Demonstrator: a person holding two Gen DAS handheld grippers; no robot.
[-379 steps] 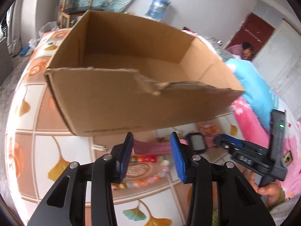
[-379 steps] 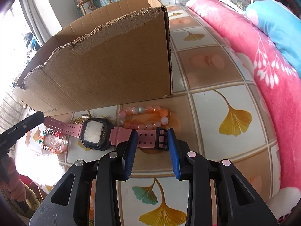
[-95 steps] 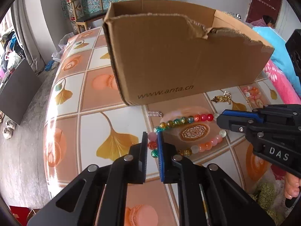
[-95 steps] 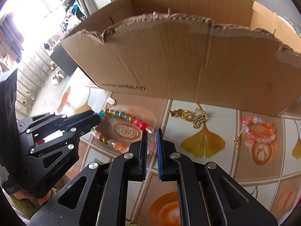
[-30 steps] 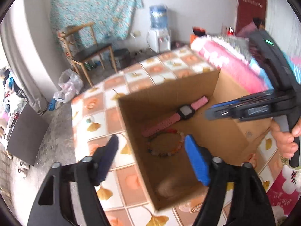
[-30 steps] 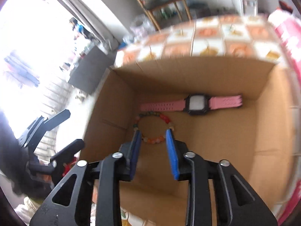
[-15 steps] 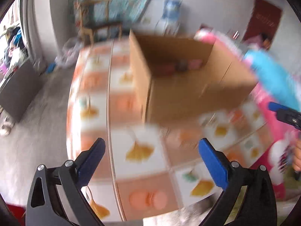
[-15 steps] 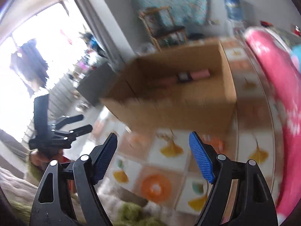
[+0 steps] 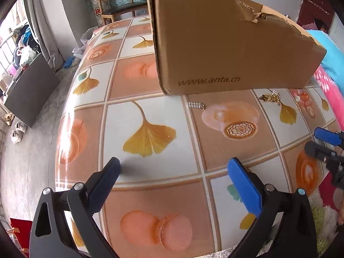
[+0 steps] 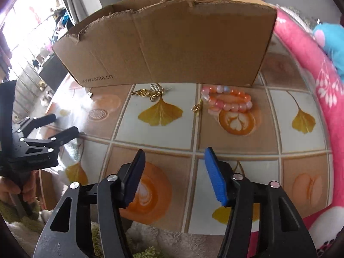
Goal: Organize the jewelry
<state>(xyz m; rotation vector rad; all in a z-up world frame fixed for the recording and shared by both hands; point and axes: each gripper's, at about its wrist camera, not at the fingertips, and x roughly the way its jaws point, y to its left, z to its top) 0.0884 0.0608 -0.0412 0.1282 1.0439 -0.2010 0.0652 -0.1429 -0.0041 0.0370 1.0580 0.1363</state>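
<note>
A torn cardboard box (image 9: 225, 43) (image 10: 172, 47) stands on the tiled table; its inside is hidden. In front of it lie an orange-pink bead bracelet (image 10: 228, 101) (image 9: 303, 97), a gold chain piece (image 10: 148, 92) (image 9: 268, 97), a small gold charm (image 10: 196, 108) and a small silver clip (image 9: 196, 105). My left gripper (image 9: 173, 173) is open and empty over the near table edge; it also shows in the right wrist view (image 10: 64, 126). My right gripper (image 10: 174, 165) is open and empty, well short of the bracelet; its tips show in the left wrist view (image 9: 322, 142).
The table (image 9: 150, 129) has a glossy tile-and-leaf pattern. A pink floral blanket (image 10: 311, 68) borders its right side. A chair (image 9: 116, 2) and a dark cabinet (image 9: 28, 90) stand on the floor beyond the left edge. Fluffy fabric (image 10: 139, 232) lies below the near edge.
Both grippers have come down from above the box, where the watch and multicolour bracelet lay inside, to the near table edge. Both have opened wide. The views have steadied.
</note>
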